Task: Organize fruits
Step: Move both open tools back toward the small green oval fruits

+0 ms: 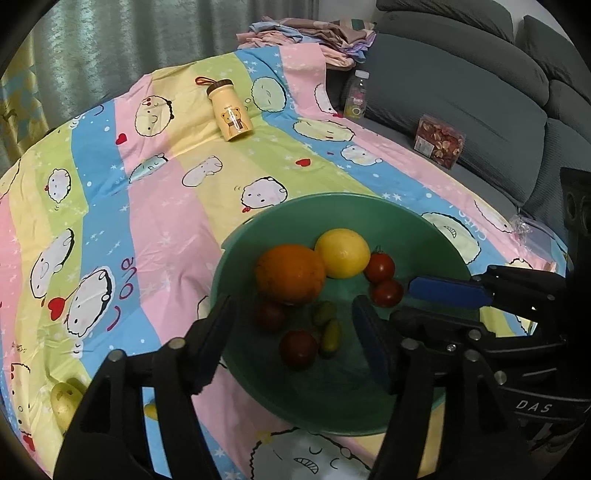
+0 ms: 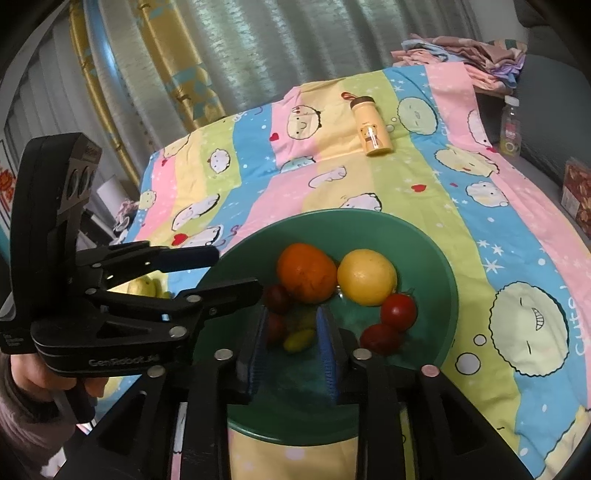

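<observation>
A green bowl (image 1: 332,199) (image 2: 436,258) sits on the striped cartoon cloth. In it lie an orange (image 1: 290,275) (image 2: 306,271), a yellow citrus (image 1: 341,253) (image 2: 367,277), two red tomatoes (image 1: 380,266) (image 2: 399,310), two darker red fruits (image 1: 298,349) and two small green fruits (image 1: 330,338) (image 2: 299,339). My left gripper (image 1: 291,301) (image 2: 240,271) hangs open over the bowl's near left side, holding nothing. My right gripper (image 2: 292,314) (image 1: 402,301) is over the bowl's right side, its blue pads a narrow gap apart and pressing on nothing. A yellow-green fruit (image 1: 66,400) (image 2: 144,286) lies on the cloth left of the bowl.
A yellow bear-print bottle (image 1: 231,110) (image 2: 371,127) lies at the far end of the cloth. A clear bottle (image 1: 357,94) and a snack box (image 1: 439,142) stand on the grey sofa (image 1: 461,85) to the right. Folded clothes (image 1: 314,33) are piled behind. A hand (image 2: 26,373) holds the left gripper.
</observation>
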Tool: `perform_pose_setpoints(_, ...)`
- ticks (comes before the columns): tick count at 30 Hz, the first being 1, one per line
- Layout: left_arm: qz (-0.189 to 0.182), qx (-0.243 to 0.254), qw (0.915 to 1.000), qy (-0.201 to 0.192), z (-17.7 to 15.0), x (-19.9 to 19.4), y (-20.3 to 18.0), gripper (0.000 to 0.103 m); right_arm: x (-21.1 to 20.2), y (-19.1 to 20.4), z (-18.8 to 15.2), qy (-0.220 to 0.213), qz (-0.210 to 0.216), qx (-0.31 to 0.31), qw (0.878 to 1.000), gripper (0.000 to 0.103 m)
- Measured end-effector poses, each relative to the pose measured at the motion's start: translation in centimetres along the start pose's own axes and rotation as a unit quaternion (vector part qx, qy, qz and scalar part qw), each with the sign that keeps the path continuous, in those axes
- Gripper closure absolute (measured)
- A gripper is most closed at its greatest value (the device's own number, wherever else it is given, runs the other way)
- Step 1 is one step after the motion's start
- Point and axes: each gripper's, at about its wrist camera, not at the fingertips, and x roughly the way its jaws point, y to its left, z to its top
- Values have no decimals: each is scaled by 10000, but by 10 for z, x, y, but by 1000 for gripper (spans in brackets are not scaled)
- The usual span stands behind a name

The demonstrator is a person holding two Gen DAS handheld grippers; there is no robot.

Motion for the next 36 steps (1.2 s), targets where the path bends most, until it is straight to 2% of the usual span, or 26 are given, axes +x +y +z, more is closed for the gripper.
perform_pose_setpoints(3, 87, -31, 9999, -67, -1, -7, 1, 25, -2, 0, 1, -30, -49, 30, 10000, 60)
perform_pose_setpoints(8, 156, -90, 9997, -137, -4, -18, 6, 19, -9, 5, 2, -90, -160, 38, 9998, 49)
perform_pose_setpoints(15, 419, -175, 9986, -255, -12, -34, 14, 4, -19, 13, 5, -164, -256, -10, 9995, 47)
perform_pose_setpoints(23, 790, -184, 9954, -510, -23, -63, 22, 1, -31, 23, 9, -318, -299, 21, 9990, 47)
perform_pose_setpoints(36, 1055, -446, 9900, -828, -43, -98, 42, 1, -36, 64, 17, -354, -217, -406, 9983, 46)
